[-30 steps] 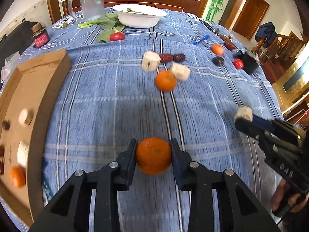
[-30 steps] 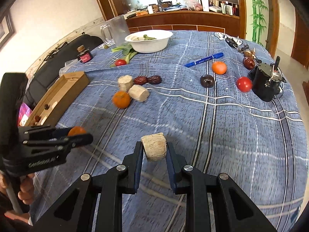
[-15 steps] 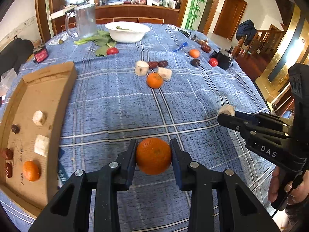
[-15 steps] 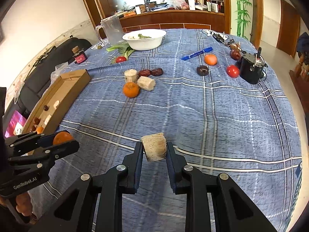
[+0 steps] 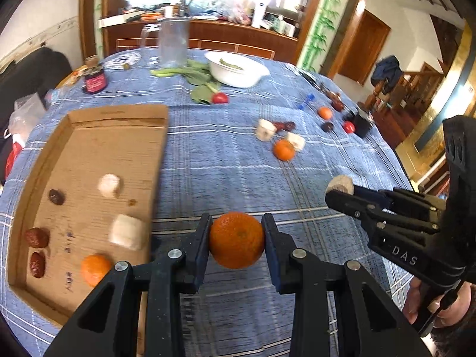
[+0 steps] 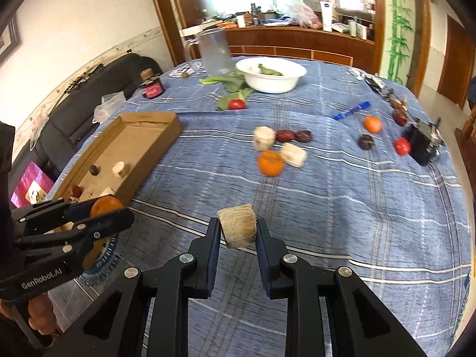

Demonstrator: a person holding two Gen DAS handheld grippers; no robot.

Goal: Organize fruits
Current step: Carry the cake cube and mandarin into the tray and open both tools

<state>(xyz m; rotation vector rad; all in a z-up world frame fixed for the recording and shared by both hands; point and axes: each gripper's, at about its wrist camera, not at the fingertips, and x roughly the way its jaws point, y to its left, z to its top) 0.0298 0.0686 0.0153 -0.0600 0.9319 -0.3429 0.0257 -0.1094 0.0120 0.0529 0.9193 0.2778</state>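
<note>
Left wrist view: the left tongs clamp a round orange mandarin between their black pads, above the blue plaid cloth of the desk. To its left, the shallow brown cardboard tray holds another mandarin, two pale chunks, two red dates and a dark fruit. The right tongs, lettered "DAS", pinch a pale beige fibrous chunk.

Right wrist view: the right tongs are shut tight on that beige chunk. The left tongs, marked "GenRobot.AI", carry the mandarin beside the tray. A white bowl holds greens.
</note>
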